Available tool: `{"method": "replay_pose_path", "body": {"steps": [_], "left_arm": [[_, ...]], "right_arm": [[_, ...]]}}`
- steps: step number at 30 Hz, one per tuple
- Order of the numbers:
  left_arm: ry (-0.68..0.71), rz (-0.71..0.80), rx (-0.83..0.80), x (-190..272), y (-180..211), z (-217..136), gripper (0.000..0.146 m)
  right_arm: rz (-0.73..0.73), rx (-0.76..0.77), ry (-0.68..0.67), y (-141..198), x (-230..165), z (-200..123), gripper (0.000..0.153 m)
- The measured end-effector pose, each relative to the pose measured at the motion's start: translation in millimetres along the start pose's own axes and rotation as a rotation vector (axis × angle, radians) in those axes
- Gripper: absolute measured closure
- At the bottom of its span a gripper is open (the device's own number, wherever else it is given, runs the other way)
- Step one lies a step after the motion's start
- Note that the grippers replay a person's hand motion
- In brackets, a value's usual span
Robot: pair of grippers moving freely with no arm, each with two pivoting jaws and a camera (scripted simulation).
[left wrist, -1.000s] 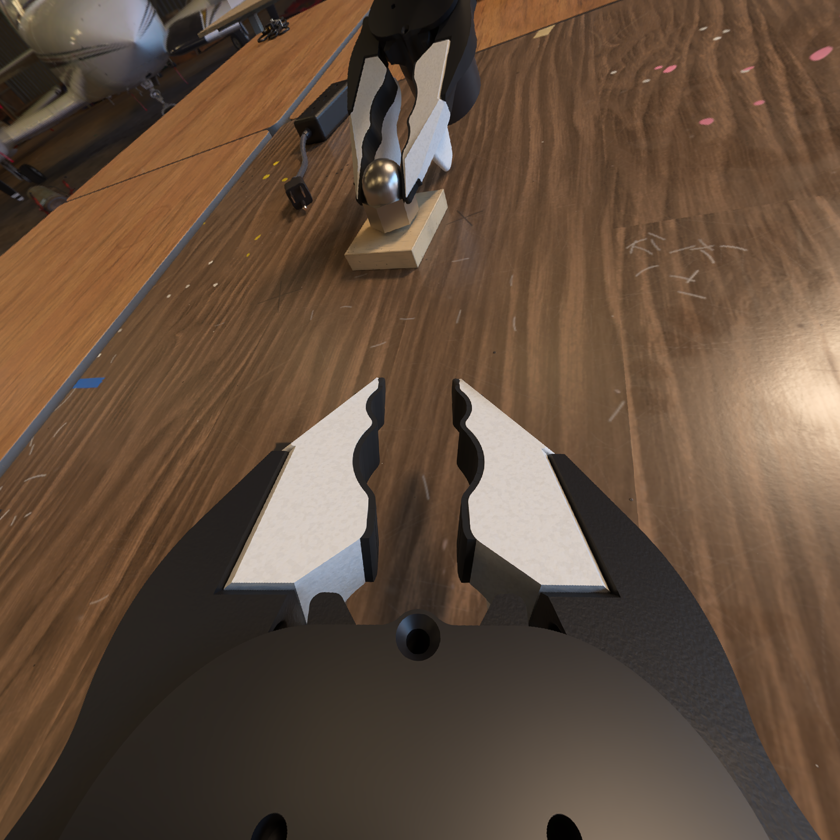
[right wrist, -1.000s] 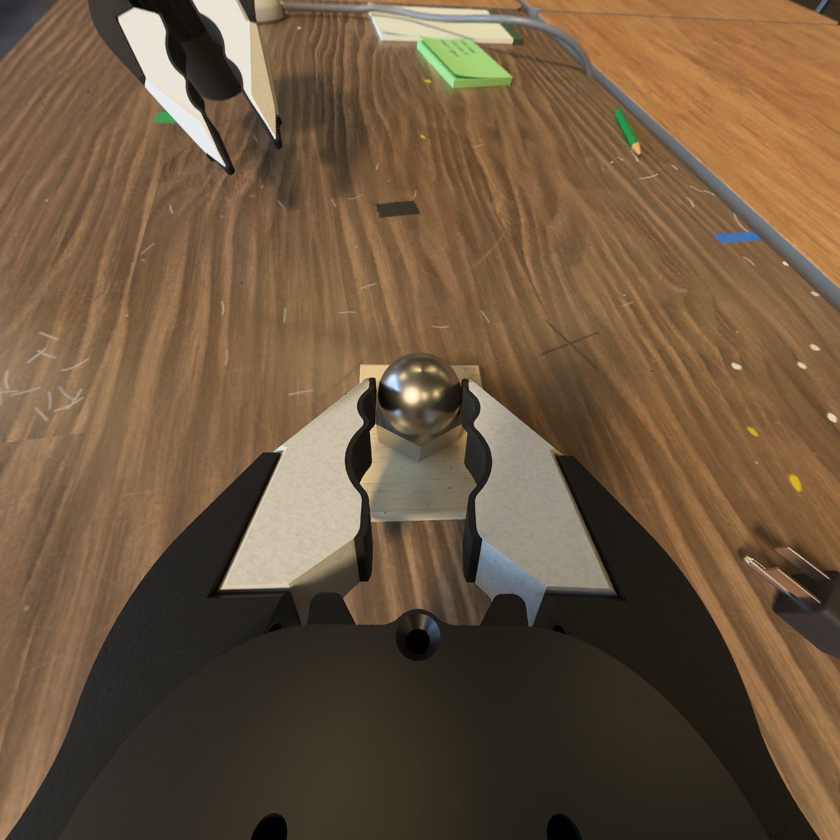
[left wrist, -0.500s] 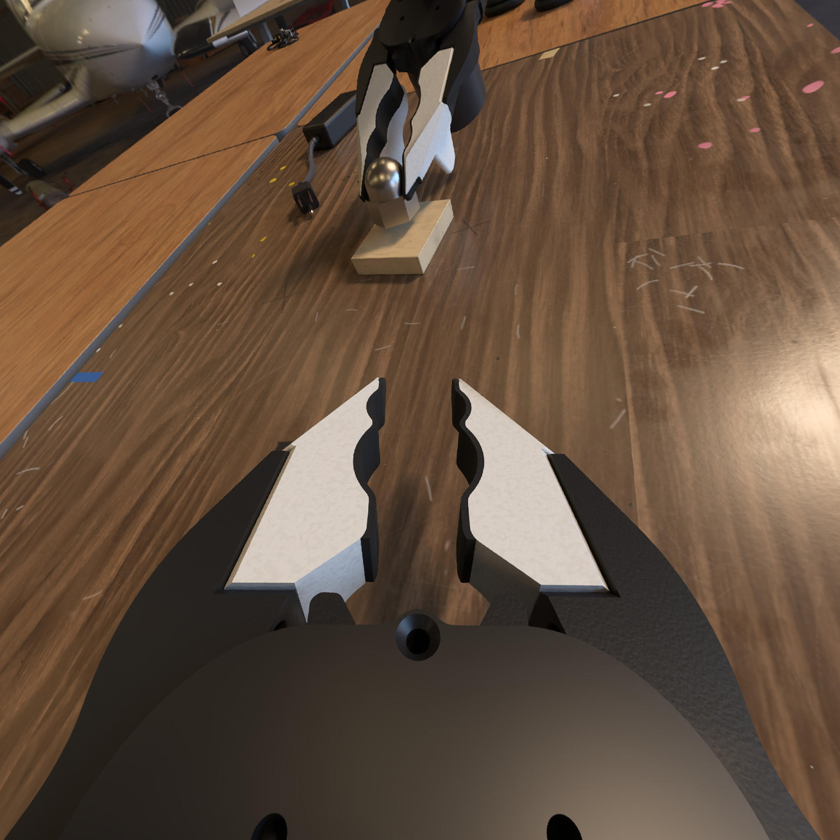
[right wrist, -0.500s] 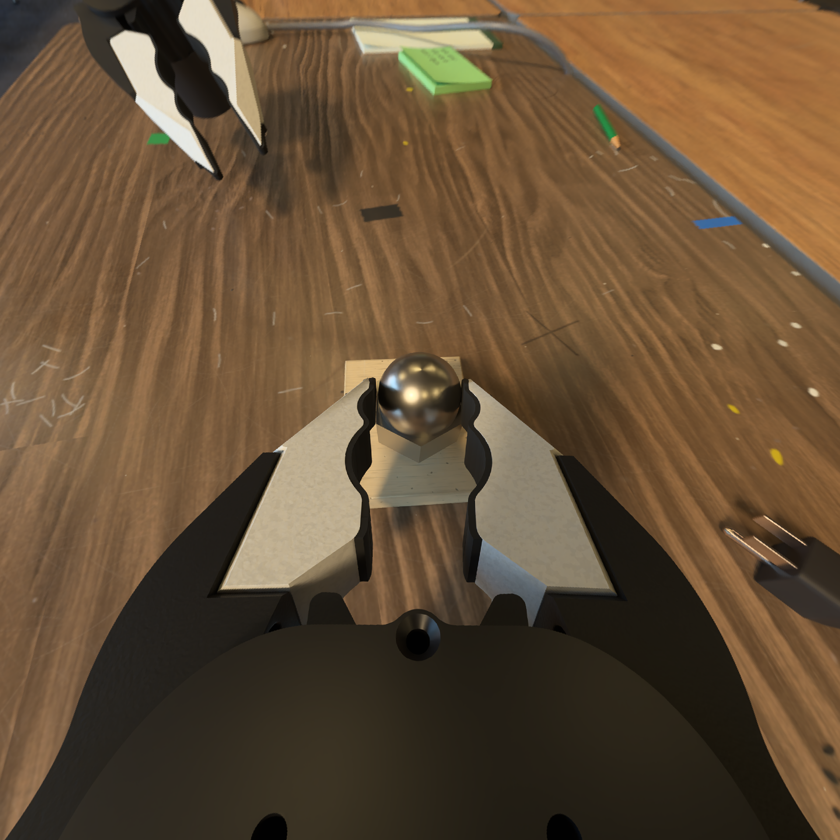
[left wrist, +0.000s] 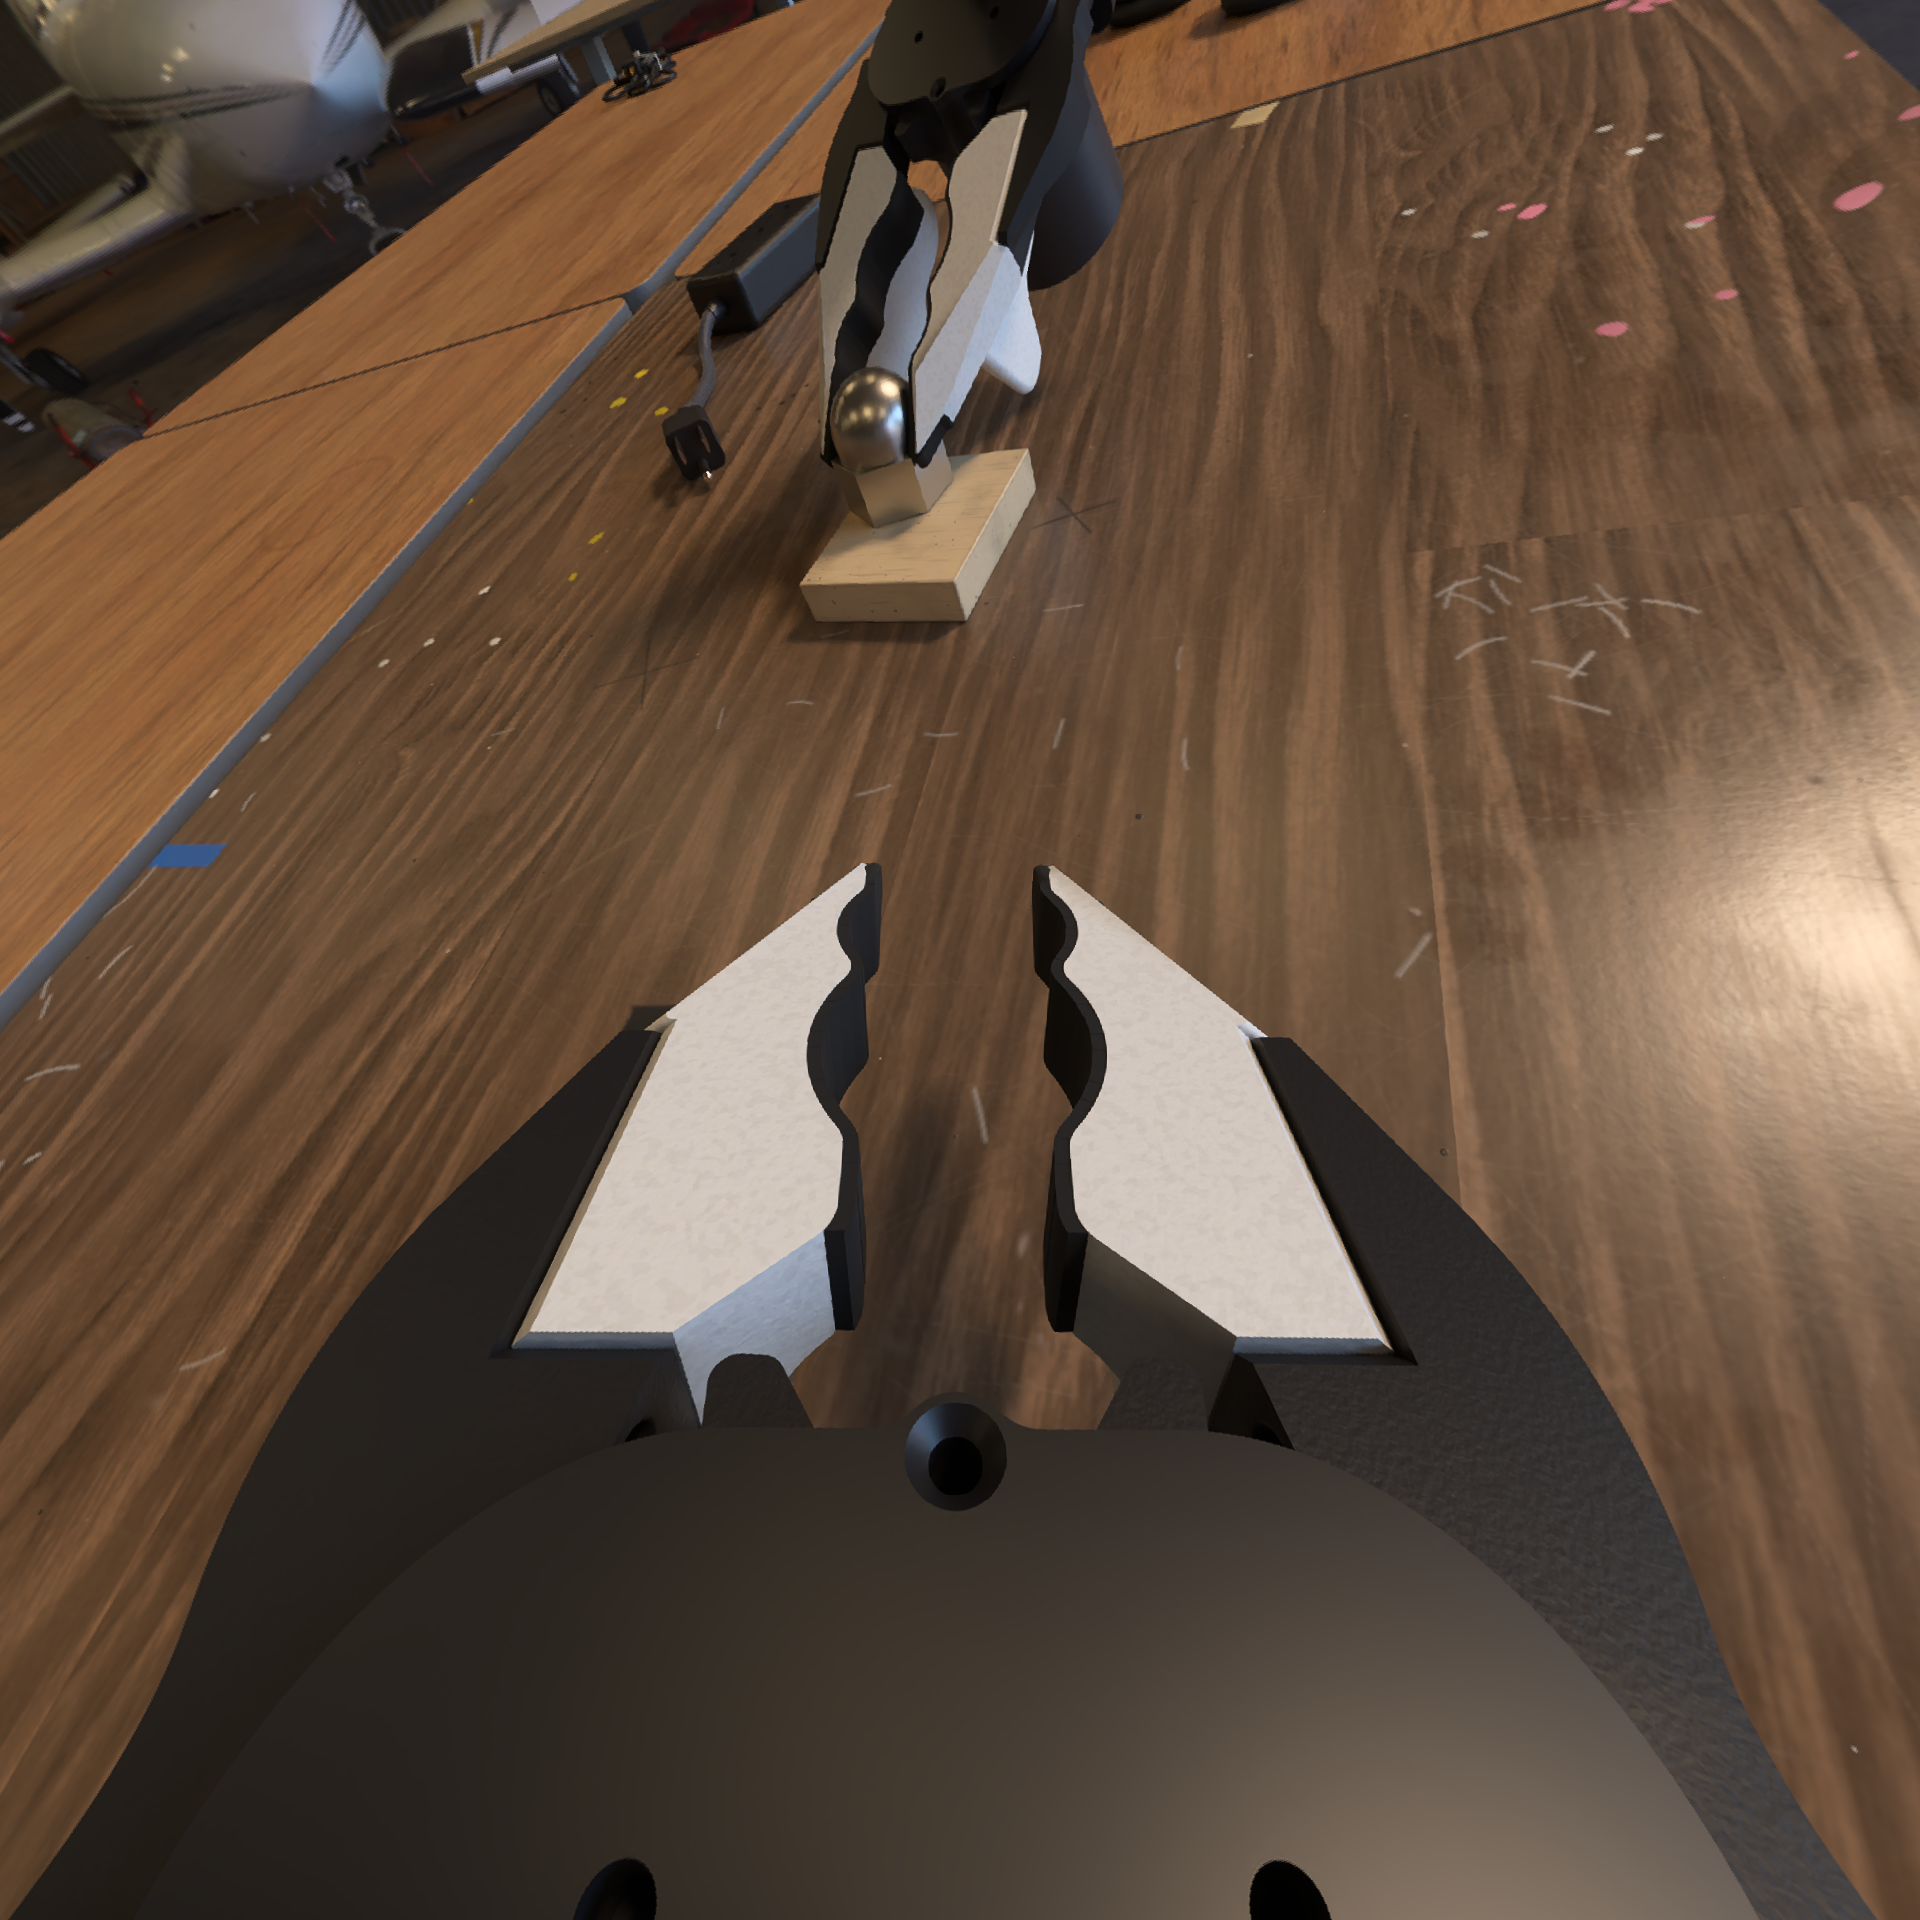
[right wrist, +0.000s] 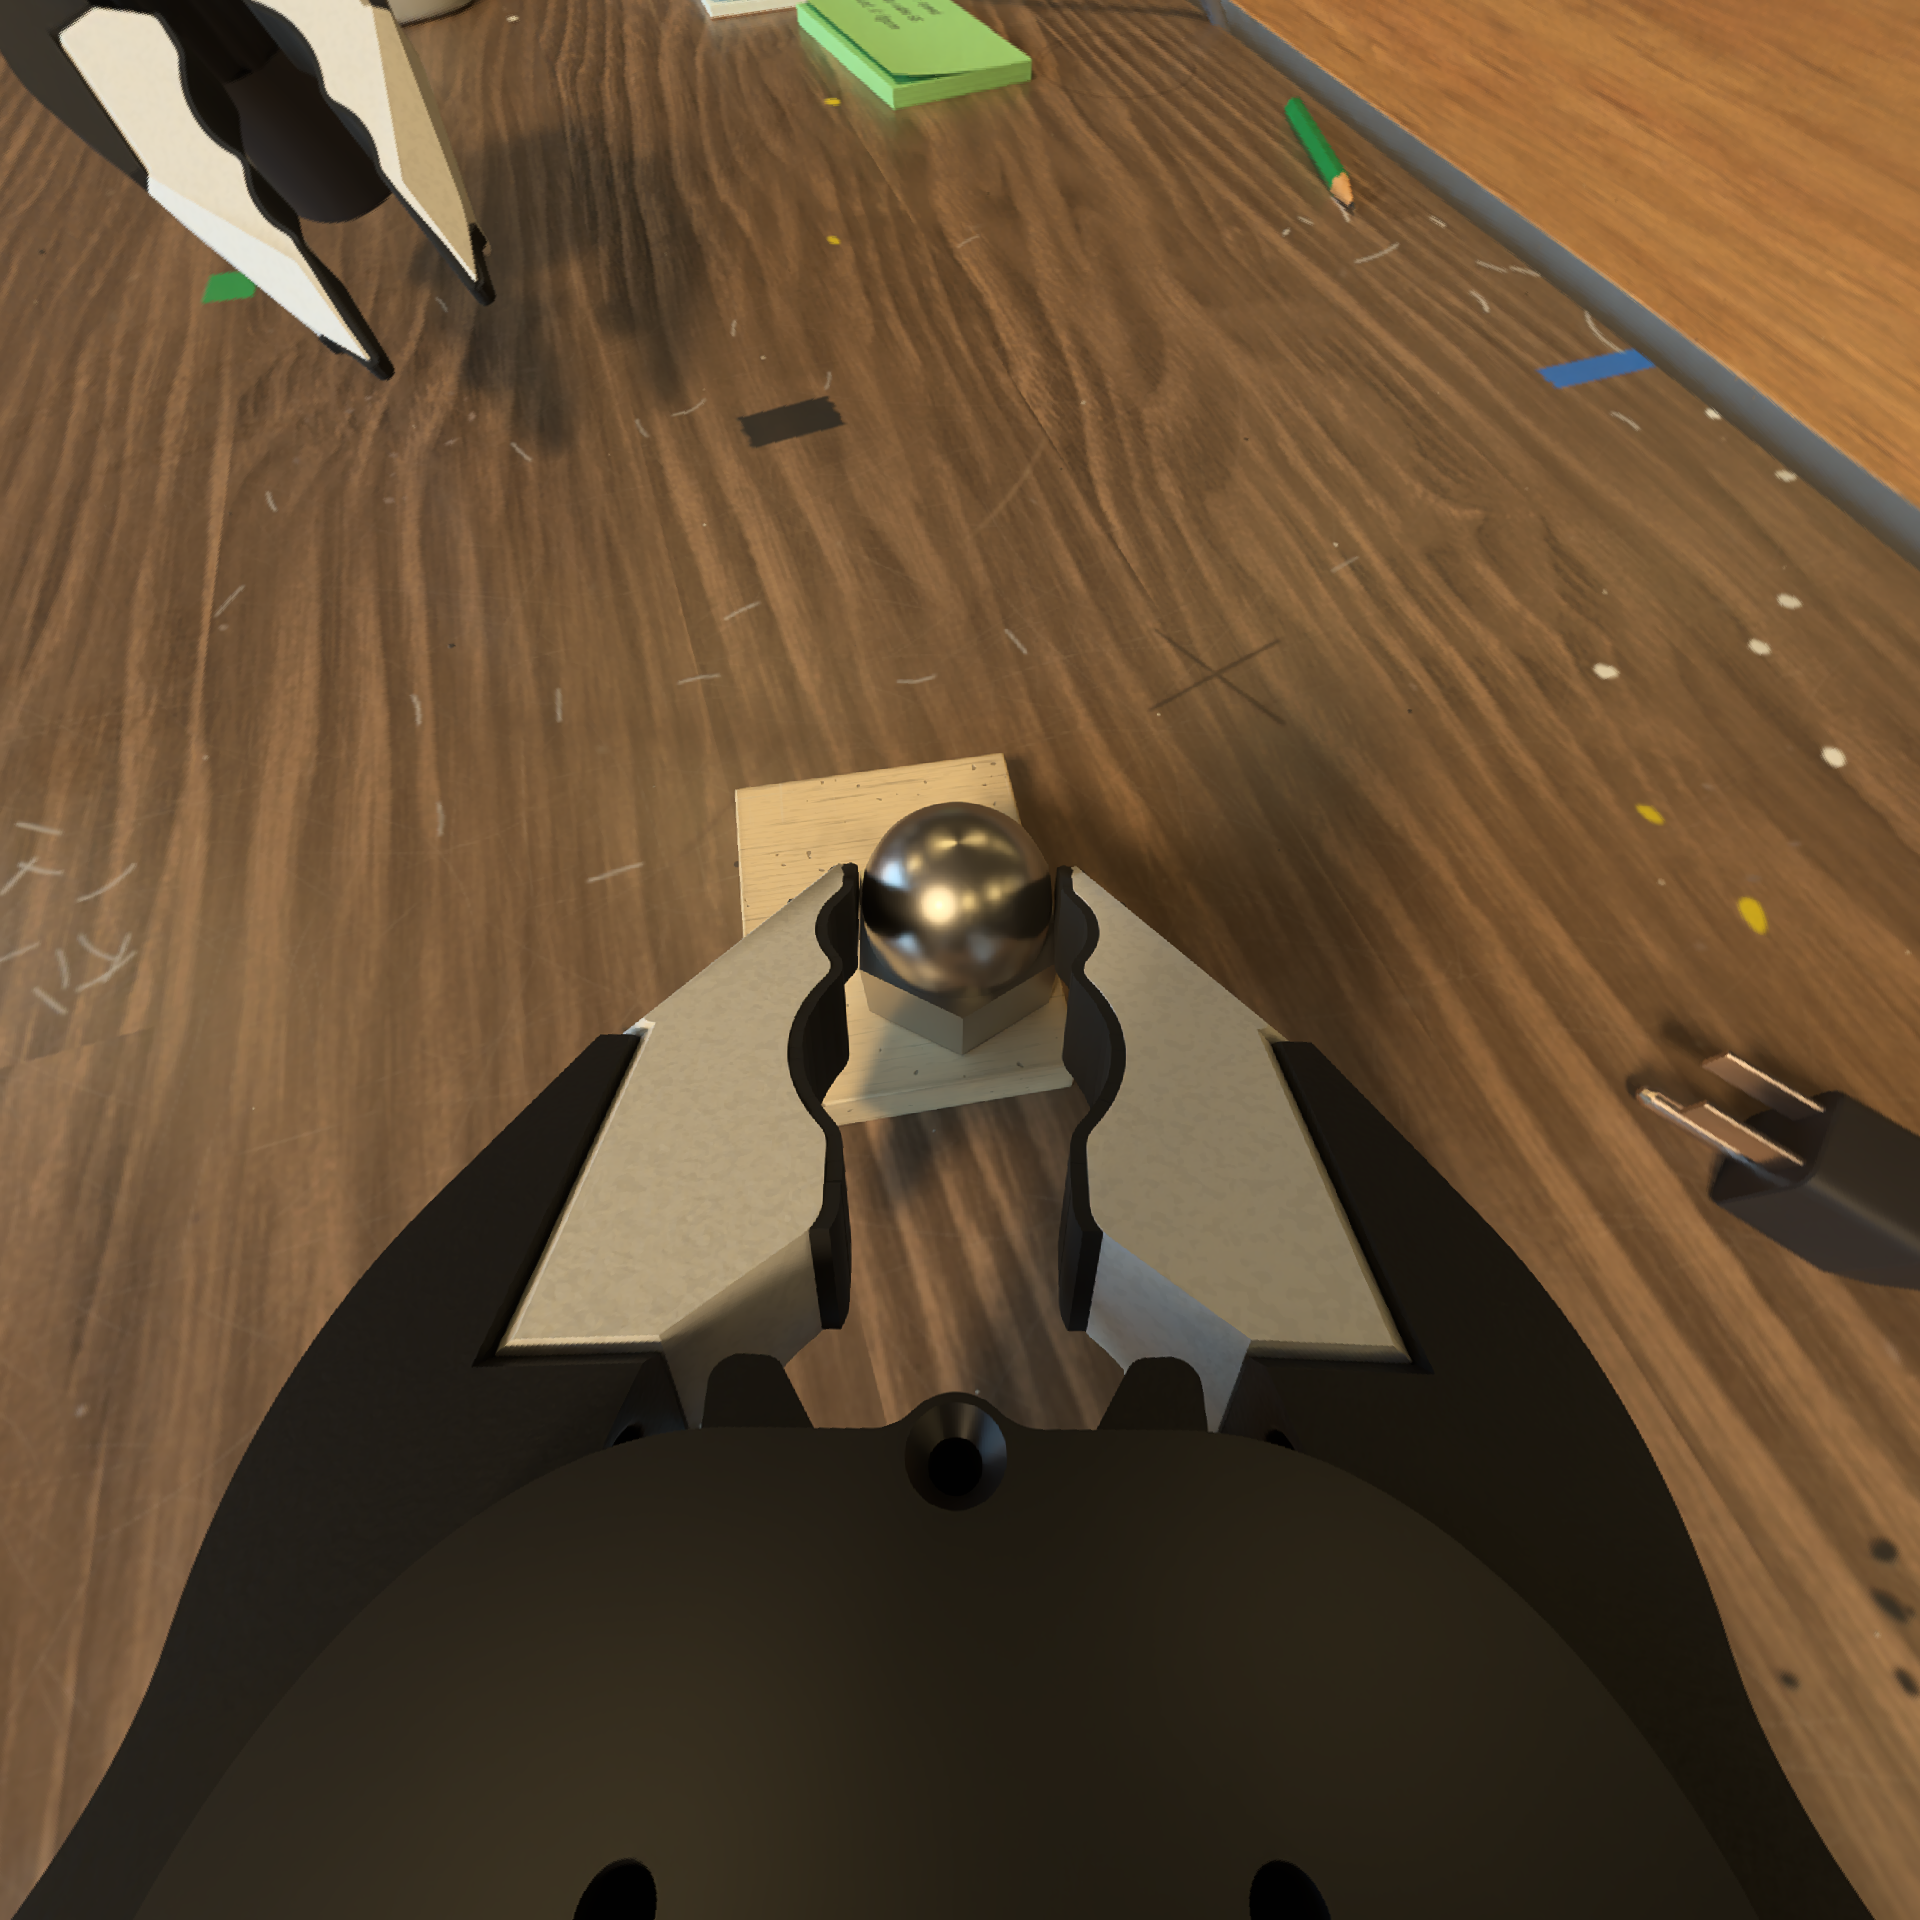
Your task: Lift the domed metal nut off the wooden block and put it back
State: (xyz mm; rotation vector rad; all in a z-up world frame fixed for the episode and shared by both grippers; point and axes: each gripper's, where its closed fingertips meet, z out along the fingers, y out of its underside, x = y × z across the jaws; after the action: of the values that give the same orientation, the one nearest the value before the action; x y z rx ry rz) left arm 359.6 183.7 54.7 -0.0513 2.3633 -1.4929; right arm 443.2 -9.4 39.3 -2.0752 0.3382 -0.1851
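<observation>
The domed metal nut [right wrist: 956,914] sits between my right gripper's [right wrist: 956,878] fingertips, which are shut on its dome. The pale wooden block [right wrist: 831,821] lies on the dark wood table right below it. In the left wrist view the right gripper [left wrist: 878,457] points steeply down and holds the nut [left wrist: 868,421] tilted, its hex base just above the block [left wrist: 914,561]. My left gripper [left wrist: 956,883] is open and empty, low over the table well short of the block. It also shows at the top left of the right wrist view [right wrist: 431,332].
A black power plug [right wrist: 1787,1174] lies right of the block, and its cord and adapter [left wrist: 753,270] show in the left wrist view. A green note pad [right wrist: 914,47] and a green pencil [right wrist: 1314,151] lie farther off. A grey seam [right wrist: 1662,322] borders a lighter table.
My right gripper has risen a little with the nut, so the block sits lower and farther under it. The left gripper has kept its opening and drawn back slightly.
</observation>
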Motion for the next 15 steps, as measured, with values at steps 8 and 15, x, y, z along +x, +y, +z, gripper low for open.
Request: {"method": "replay_pose_path", "body": {"steps": [8,15], "left_arm": [[0.009,0.006,-0.028,1.2,2.9,2.8,0.117],[0.004,0.028,-0.048,1.0,3.3,5.8,0.114]], "right_arm": [[0.001,-0.003,0.016,0.9,-3.2,0.0,0.115],[0.036,-0.006,0.030,0.4,-4.9,0.6,0.115]]}}
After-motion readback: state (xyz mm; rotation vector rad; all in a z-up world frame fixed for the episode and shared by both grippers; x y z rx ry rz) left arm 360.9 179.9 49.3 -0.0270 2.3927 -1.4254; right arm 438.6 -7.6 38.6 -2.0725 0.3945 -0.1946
